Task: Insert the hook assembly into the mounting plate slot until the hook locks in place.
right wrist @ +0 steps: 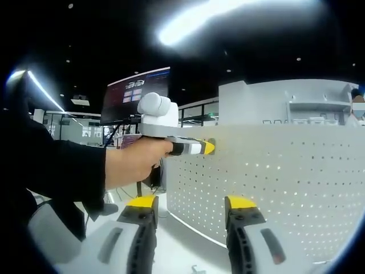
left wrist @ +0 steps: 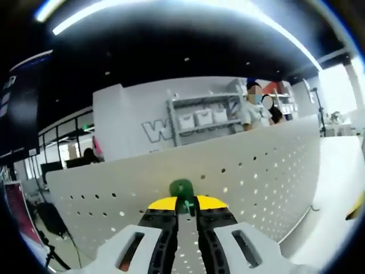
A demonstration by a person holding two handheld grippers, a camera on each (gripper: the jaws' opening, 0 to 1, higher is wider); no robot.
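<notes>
A small green hook [left wrist: 181, 188] is pinched between the yellow-tipped jaws of my left gripper [left wrist: 183, 204], which is shut on it. The hook is pressed up against the white perforated mounting plate [left wrist: 256, 171], which stands upright on the table. In the right gripper view, a hand [right wrist: 134, 162] holds that left gripper [right wrist: 206, 147] with its yellow tip at the plate's [right wrist: 274, 171] upper left part. The hook itself is hidden there. My right gripper [right wrist: 191, 205] stands open, with nothing between its jaws, a short way in front of the plate.
The white table [left wrist: 336, 188] runs along the plate's foot. A grey shelf with white bins [left wrist: 202, 117] and people [left wrist: 256, 105] are behind the plate. A dark screen [right wrist: 137, 85] hangs at the back. The person's dark sleeve [right wrist: 57, 171] is at the left.
</notes>
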